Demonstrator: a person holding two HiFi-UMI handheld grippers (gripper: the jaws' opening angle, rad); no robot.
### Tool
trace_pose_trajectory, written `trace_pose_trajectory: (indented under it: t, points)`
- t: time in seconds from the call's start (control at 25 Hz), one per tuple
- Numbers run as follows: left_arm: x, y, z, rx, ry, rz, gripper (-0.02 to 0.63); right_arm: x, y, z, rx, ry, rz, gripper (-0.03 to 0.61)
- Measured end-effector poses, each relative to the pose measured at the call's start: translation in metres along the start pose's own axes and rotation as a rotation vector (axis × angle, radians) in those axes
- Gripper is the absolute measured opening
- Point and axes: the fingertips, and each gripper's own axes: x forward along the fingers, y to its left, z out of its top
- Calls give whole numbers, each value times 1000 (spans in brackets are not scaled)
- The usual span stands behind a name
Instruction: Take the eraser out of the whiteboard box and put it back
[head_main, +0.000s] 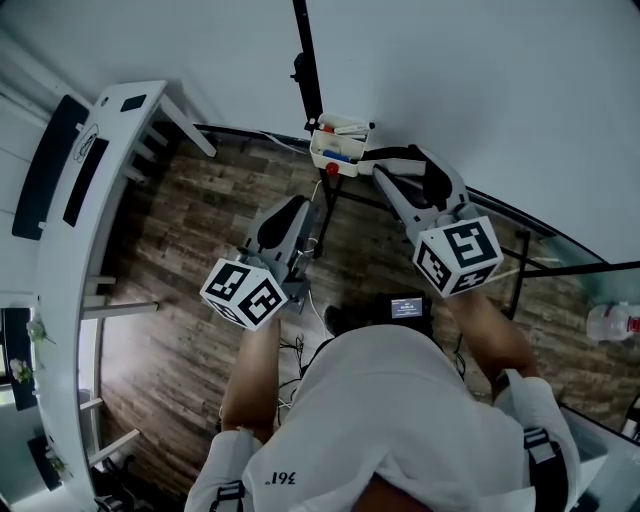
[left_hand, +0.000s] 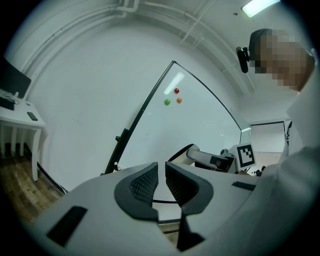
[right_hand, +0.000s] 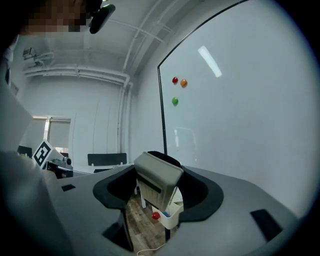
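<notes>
Right gripper (right_hand: 158, 189) clamps the eraser (right_hand: 159, 181) across its sides, just beside the whiteboard box (right_hand: 173, 216), far centre | left gripper (left_hand: 161, 183) empty, jaws nearly together | eraser likely light, stiff-backed; mid-body grip suits.

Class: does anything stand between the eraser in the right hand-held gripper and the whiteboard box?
Nothing visible does. The right hand-held gripper holds the eraser close to the whiteboard box, with only open air between them.

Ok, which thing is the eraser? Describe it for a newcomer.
Start at the whiteboard; the whiteboard box sits at its bottom edge. Above it, the right claw grips the eraser: a tilted beige block, unlike the red ball below it.
</notes>
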Motion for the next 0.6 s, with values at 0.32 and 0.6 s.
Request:
trace_pose_trajectory:
  t: [0.32, 0.6]
  points:
    - [-18, -8, -17, -45, 3, 27, 35, -20, 8, -14, 56, 23, 34, 278]
    - [-29, -13, -27, -68, 16, 51, 35, -34, 2, -24, 94, 38, 26, 278]
